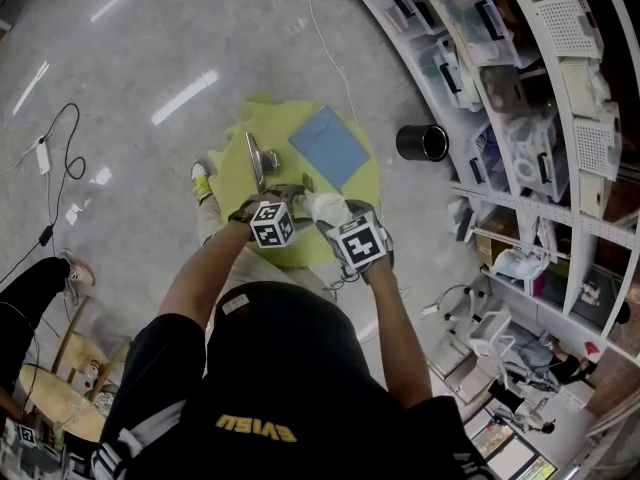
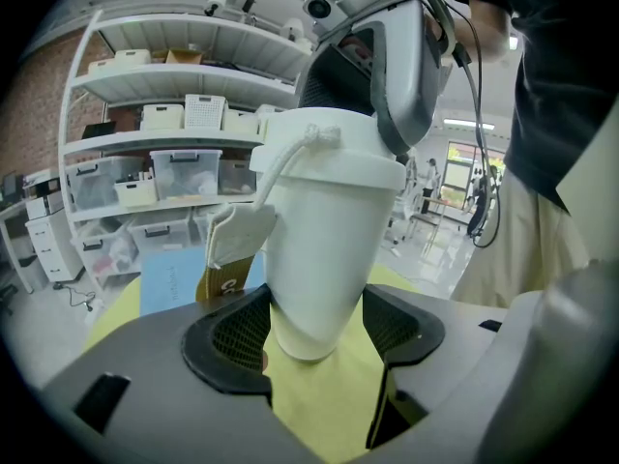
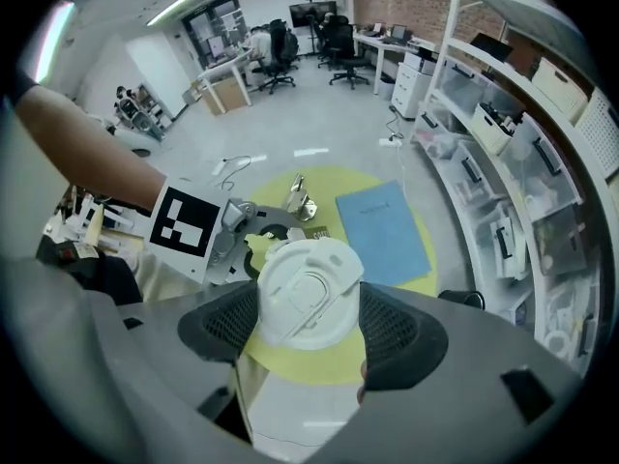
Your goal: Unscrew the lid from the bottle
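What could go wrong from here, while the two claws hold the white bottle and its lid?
The left claw grips only the narrow, tapered bottom of the white bottle, so the bottle may slip or turn together with the lid. The right claw holds the lid by its rim and could slide off it. The tag hanging close to the left claw might get caught.

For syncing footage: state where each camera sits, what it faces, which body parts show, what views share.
Head view: on the head, steeply down at the yellow table; shoulders, both arms.
Left gripper view: on the left gripper, across the table at the clamped bottle; trousers.
Right gripper view: on the right gripper, down onto the lid; left forearm.
Shared: blue folder, in all three.
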`<state>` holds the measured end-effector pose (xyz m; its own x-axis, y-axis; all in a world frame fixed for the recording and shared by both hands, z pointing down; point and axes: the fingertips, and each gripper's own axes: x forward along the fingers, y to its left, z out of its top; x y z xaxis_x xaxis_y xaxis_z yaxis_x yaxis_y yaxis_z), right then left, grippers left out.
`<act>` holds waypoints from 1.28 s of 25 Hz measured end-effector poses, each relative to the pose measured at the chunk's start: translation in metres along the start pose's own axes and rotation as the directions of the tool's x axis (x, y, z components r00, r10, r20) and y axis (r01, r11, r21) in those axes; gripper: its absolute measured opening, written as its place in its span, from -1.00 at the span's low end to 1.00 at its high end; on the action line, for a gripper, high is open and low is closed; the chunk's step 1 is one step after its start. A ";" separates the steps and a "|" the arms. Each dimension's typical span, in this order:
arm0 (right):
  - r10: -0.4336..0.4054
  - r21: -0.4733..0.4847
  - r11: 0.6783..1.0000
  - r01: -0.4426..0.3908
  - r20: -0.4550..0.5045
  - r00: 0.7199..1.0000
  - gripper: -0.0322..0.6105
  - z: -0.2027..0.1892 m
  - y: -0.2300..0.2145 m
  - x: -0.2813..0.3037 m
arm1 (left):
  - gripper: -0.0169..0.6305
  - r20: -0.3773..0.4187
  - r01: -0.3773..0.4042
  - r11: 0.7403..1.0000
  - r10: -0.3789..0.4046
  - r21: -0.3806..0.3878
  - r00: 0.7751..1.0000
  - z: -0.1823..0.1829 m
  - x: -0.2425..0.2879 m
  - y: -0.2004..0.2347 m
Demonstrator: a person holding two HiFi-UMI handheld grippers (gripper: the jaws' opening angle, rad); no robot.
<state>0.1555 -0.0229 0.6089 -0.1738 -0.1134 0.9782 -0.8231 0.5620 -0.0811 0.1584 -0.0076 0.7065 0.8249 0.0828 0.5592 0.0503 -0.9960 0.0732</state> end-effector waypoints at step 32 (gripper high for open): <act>-0.185 0.461 0.881 0.108 0.125 0.975 0.26 -0.003 -0.015 0.000 | 0.00 -0.016 -0.027 0.999 0.026 -0.034 1.000 0.001 0.004 -0.001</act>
<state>0.1694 -0.0286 0.6107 -0.0846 -0.3171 0.9446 -0.9930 0.1048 -0.0537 0.1618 -0.0060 0.7077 0.8167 0.0571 0.5742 0.0093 -0.9963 0.0859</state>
